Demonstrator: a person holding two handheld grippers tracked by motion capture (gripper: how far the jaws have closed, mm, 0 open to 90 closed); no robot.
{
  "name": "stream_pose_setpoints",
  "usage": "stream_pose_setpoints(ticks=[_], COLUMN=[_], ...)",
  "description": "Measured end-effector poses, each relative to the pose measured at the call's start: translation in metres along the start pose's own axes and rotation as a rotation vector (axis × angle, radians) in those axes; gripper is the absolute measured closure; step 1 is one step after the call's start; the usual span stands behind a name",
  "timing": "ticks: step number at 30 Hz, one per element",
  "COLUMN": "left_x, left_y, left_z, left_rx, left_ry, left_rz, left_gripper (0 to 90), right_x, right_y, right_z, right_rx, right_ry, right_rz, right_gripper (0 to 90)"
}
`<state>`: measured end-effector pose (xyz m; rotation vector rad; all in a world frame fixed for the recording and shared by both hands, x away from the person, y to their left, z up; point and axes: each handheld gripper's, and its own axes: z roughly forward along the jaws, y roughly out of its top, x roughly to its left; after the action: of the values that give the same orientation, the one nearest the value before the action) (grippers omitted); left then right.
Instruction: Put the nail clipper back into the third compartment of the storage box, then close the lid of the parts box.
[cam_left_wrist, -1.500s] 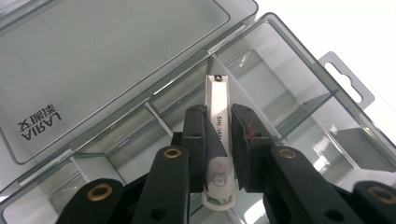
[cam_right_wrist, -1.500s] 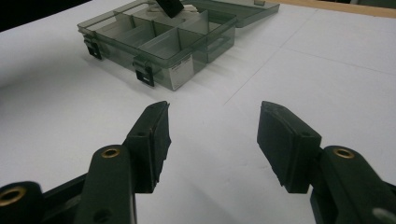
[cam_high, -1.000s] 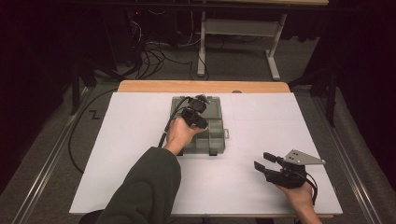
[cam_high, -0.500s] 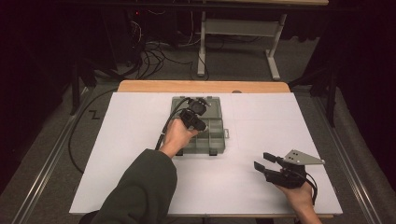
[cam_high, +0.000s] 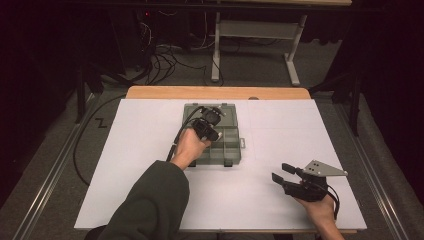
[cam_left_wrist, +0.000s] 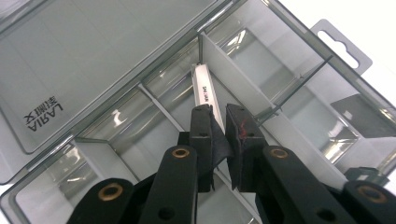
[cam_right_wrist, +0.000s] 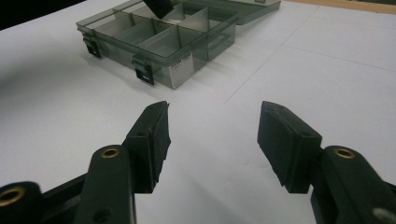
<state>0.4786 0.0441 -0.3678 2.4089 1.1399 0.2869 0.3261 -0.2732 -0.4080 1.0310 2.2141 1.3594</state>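
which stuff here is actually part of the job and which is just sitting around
In the job:
- left gripper, jaws just closed on the white divider
- clear compartment box, lid open

Just there:
- right gripper, jaws open with nothing between them, held over the white sheet
- cables on the floor
- metal stand behind the table

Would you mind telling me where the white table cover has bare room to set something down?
The white table cover is bare left of the smoky transparent plastic compartment box, and right of it, above the right gripper. It is crowded at the box, where the left gripper works inside.
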Motion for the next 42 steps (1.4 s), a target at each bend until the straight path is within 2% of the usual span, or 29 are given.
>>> stream_pose_setpoints(ticks=[5,10,13,20,28,42], left_x=[0.002,0.009,0.013,0.018,0.023,0.025], left_y=[-0.004,-0.016,-0.024,-0.035,-0.045,-0.054], left_z=[-0.008,-0.021,-0.028,-0.045,-0.051,-0.053], left_rx=[-0.051,-0.093,-0.119,-0.161,-0.167,-0.162], left_ry=[-0.018,-0.028,-0.024,0.002,0.016,0.022], left_rz=[-0.006,-0.028,-0.047,-0.060,-0.074,-0.075], left_gripper=[77.2,71.6,68.0,58.9,54.8,52.3], right_x=[0.001,0.002,0.002,0.003,0.003,0.001], right_y=[0.001,0.001,0.001,0.002,0.001,0.000], right_z=[0.002,0.002,0.002,0.002,0.001,0.000], right_rx=[0.000,-0.001,-0.005,-0.009,-0.009,-0.011], right_ry=[0.001,-0.003,-0.006,-0.010,-0.013,-0.013], right_rz=[0.000,-0.002,-0.002,-0.006,-0.006,0.003], right_gripper=[45.4,45.4,45.4,45.3,45.2,45.1])
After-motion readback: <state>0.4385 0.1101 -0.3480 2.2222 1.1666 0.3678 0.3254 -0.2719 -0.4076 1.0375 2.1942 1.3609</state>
